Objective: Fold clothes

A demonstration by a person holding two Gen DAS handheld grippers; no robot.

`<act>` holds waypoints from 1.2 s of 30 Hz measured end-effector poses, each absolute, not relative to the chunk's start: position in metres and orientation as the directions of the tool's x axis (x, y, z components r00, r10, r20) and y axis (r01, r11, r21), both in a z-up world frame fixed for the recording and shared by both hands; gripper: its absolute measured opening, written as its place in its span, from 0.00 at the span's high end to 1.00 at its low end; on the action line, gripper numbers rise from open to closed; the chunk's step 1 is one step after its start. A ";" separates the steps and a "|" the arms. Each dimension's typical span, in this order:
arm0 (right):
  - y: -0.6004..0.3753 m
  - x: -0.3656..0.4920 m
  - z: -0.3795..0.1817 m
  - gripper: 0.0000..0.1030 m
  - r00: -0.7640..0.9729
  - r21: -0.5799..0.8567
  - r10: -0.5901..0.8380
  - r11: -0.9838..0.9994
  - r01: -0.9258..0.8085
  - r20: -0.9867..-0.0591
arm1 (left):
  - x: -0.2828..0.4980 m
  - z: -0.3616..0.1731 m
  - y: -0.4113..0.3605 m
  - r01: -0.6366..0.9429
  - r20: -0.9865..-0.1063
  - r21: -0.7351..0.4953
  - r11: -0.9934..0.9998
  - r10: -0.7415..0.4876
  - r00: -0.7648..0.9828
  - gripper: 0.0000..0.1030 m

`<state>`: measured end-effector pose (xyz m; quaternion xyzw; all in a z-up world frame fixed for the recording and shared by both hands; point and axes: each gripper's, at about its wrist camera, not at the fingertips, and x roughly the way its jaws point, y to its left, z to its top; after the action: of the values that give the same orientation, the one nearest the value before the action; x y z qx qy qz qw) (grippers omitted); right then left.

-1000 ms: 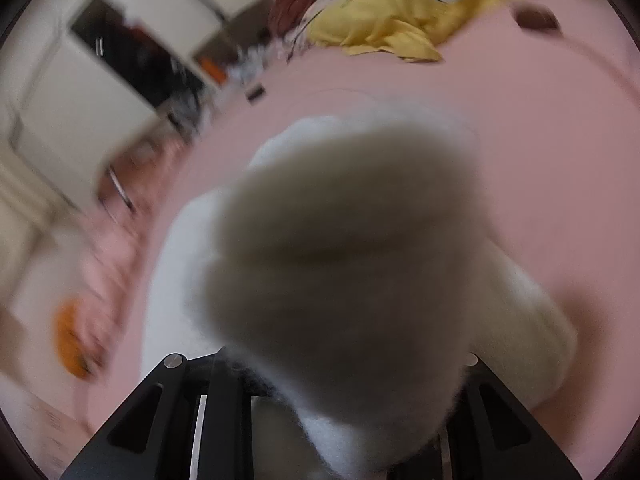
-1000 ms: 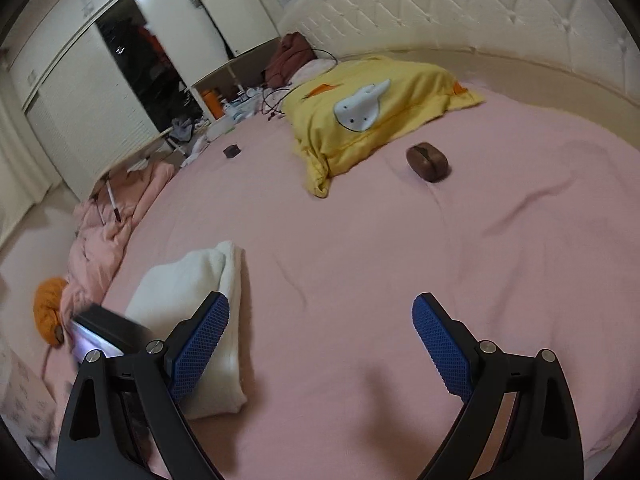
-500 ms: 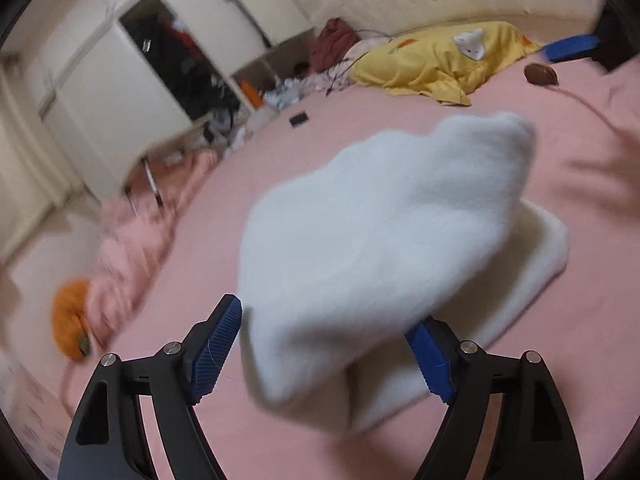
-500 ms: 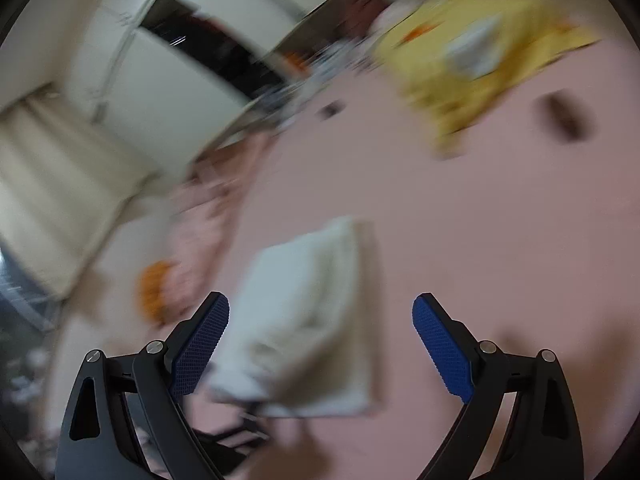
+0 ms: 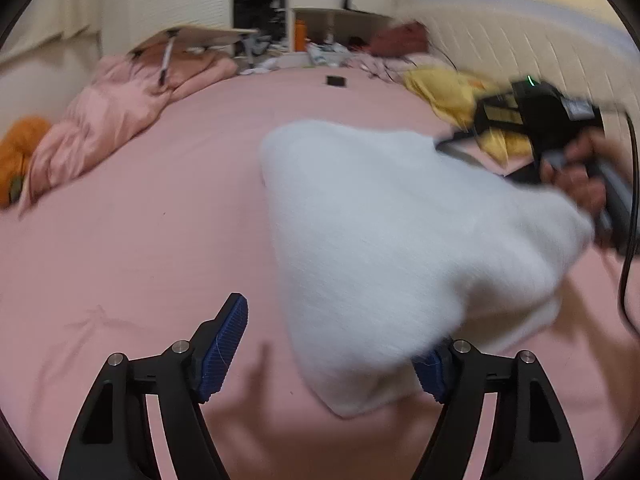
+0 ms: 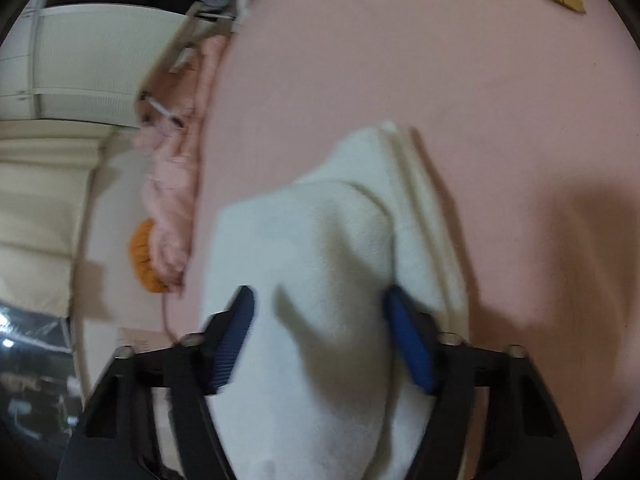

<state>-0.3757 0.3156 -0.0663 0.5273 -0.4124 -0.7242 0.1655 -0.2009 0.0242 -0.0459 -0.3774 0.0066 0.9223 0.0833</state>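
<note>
A smooth pink bed [image 5: 140,240] carries a thick, fuzzy white garment [image 5: 380,240], folded into a soft, rounded slab on its near right part. The right gripper [image 6: 320,340], its ribbed blue pads just closing in, straddles a raised fold of the fleece. The left gripper [image 5: 332,356] stands open, one pad brushing a drooping corner.

Left gripper [image 5: 332,354] spread wide, jaws just narrowing slightly; right gripper [image 6: 320,340] angled downward, jaws just closing, white cloth between them, gripped by a hand [image 5: 580,176].
</note>
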 end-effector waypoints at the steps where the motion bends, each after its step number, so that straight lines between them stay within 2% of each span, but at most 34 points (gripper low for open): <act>1: 0.316 -0.374 -0.057 0.84 -0.410 0.791 -0.690 -0.594 -0.150 -0.596 | -0.203 -0.047 0.022 -0.157 -0.700 -0.055 -0.986 0.150 -0.698 0.29; 5: 0.330 -0.353 -0.027 0.87 -0.538 0.787 -0.659 -0.617 -0.013 -0.526 | -0.198 -0.051 0.018 -0.165 -0.705 -0.021 -0.986 0.131 -0.697 0.30; 7: 0.345 -0.348 -0.048 0.87 -0.541 0.765 -0.612 -0.636 -0.097 -0.577 | -0.194 -0.054 0.011 -0.145 -0.706 -0.039 -0.989 0.130 -0.696 0.30; 9: 0.339 -0.351 -0.086 0.86 -0.442 0.732 -0.625 -0.670 -0.119 -0.644 | -0.194 -0.059 0.007 -0.126 -0.722 -0.083 -0.989 0.146 -0.677 0.30; 11: 0.339 -0.343 -0.078 0.78 -0.492 0.704 -0.594 -0.708 -0.055 -0.636 | -0.193 -0.057 0.006 -0.121 -0.725 -0.079 -0.990 0.140 -0.674 0.30; 12: 0.342 -0.336 -0.067 0.66 -0.523 0.682 -0.558 -0.729 -0.061 -0.644 | -0.196 -0.056 0.005 -0.121 -0.726 -0.076 -0.990 0.138 -0.674 0.30; 14: 0.351 -0.312 -0.038 0.52 -0.613 0.621 -0.445 -0.778 -0.096 -0.653 | -0.196 -0.054 0.006 -0.124 -0.729 -0.077 -0.989 0.141 -0.670 0.30; 15: 0.353 -0.295 -0.022 0.46 -0.653 0.616 -0.434 -0.785 -0.066 -0.622 | -0.196 -0.055 0.005 -0.122 -0.731 -0.085 -0.989 0.145 -0.666 0.30; 17: 0.346 -0.270 -0.007 0.43 -0.612 0.659 -0.540 -0.751 0.041 -0.578 | -0.196 -0.057 0.004 -0.123 -0.734 -0.103 -0.987 0.159 -0.660 0.30; 20: 0.321 -0.242 -0.004 0.43 -0.516 0.659 -0.611 -0.743 0.114 -0.600 | -0.196 -0.057 0.005 -0.117 -0.732 -0.098 -0.988 0.151 -0.665 0.30; 24: 0.290 -0.228 -0.039 0.45 -0.403 0.477 -0.458 -0.877 0.060 -0.792 | -0.195 -0.056 0.009 -0.110 -0.741 -0.073 -0.991 0.128 -0.659 0.30; 25: 0.289 -0.224 -0.047 0.56 -0.398 0.484 -0.463 -0.874 0.053 -0.792 | -0.195 -0.055 0.010 -0.112 -0.745 -0.062 -0.992 0.120 -0.656 0.30; 26: 0.292 -0.220 -0.047 0.60 -0.421 0.503 -0.476 -0.863 0.055 -0.772 | -0.195 -0.055 0.011 -0.111 -0.748 -0.050 -0.993 0.111 -0.654 0.30; 27: 0.297 -0.216 -0.043 0.71 -0.439 0.527 -0.496 -0.848 0.060 -0.749 | -0.195 -0.054 0.010 -0.113 -0.750 -0.042 -0.993 0.106 -0.653 0.30; 30: 0.315 -0.211 -0.036 0.77 -0.477 0.629 -0.562 -0.777 0.024 -0.676 | -0.195 -0.054 0.009 -0.119 -0.755 -0.052 -0.992 0.117 -0.645 0.30; 34: 0.322 -0.209 -0.071 0.75 -0.465 0.614 -0.542 -0.789 -0.004 -0.700 | -0.195 -0.058 0.012 -0.114 -0.761 -0.008 -0.993 0.080 -0.644 0.26; 35: 0.327 -0.206 -0.077 0.67 -0.479 0.625 -0.540 -0.780 -0.023 -0.692 | -0.195 -0.059 0.012 -0.103 -0.761 -0.017 -0.995 0.080 -0.644 0.26; 36: 0.324 -0.214 -0.077 0.52 -0.480 0.616 -0.523 -0.787 -0.045 -0.704 | -0.195 -0.060 0.011 -0.101 -0.759 -0.018 -0.995 0.079 -0.646 0.26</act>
<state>-0.2139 0.3238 -0.0765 0.4881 -0.2913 -0.8094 0.1476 -0.1954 0.0113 -0.0602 -0.4177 0.0131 0.9071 0.0495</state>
